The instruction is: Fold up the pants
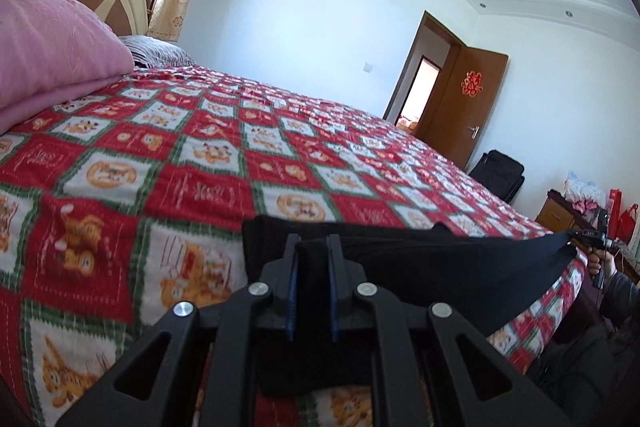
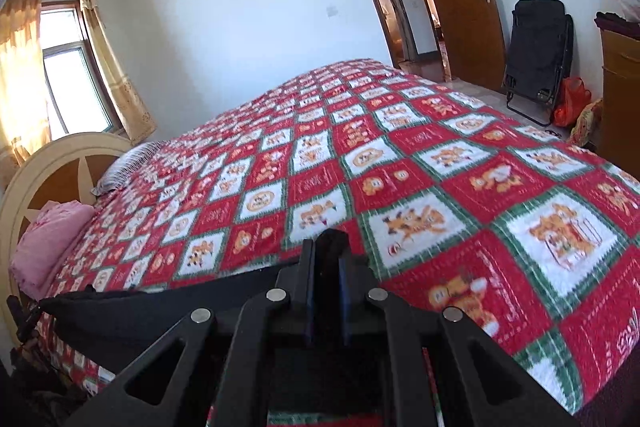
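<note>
Both grippers, left (image 1: 313, 247) and right (image 2: 326, 255), had fingers clamped on the black pants (image 1: 420, 267). The cloth hung taut between them over the bed's (image 2: 460, 167) near edge, probably held stretched so it could be laid flat for folding.

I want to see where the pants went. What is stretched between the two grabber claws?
The black pants hang taut between the left gripper and the right gripper, above the bedspread. The left wrist view shows it best.

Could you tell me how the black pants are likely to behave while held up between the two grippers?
The pants are probably floppy: the span sags between the left gripper and right gripper. Likely light, since small pinches hold them.
</note>
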`<state>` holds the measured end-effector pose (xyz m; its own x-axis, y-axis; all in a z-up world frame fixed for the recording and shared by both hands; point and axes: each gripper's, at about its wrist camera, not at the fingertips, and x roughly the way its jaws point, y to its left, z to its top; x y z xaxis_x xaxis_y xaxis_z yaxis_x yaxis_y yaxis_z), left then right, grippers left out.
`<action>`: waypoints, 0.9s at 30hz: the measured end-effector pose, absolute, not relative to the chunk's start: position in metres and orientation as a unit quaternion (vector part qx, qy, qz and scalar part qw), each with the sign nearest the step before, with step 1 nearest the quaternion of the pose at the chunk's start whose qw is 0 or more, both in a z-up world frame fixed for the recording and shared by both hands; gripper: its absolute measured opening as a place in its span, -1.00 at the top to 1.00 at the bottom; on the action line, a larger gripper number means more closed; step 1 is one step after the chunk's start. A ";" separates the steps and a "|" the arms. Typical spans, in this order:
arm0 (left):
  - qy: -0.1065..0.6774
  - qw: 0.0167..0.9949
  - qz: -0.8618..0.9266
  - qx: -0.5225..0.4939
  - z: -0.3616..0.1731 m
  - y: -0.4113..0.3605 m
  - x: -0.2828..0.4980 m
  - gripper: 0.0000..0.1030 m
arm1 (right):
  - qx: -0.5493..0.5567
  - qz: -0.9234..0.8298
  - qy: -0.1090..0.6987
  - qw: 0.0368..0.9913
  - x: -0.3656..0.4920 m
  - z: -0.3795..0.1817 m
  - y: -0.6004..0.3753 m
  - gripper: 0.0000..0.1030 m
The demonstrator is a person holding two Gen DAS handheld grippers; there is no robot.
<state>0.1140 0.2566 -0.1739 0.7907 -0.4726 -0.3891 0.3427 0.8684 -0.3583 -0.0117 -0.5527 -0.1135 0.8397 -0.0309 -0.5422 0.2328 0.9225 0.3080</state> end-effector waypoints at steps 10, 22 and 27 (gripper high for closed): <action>0.256 0.935 -0.198 -0.145 -0.197 0.271 0.106 0.48 | 0.175 -0.083 0.304 0.933 -0.032 -0.133 -0.546 0.81; 0.255 0.938 -0.173 -0.157 -0.201 0.284 0.097 0.14 | 0.185 -0.080 0.301 0.932 -0.055 -0.140 -0.547 0.79; 0.255 0.942 -0.140 -0.167 -0.201 0.302 0.082 0.03 | 0.185 -0.085 0.305 0.930 -0.061 -0.139 -0.548 0.52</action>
<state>0.0824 0.3017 -0.2015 0.8310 -0.3489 -0.4333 0.1785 0.9049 -0.3863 -0.0615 -0.5480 -0.1389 0.7992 -0.0444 -0.5994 0.2706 0.9170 0.2930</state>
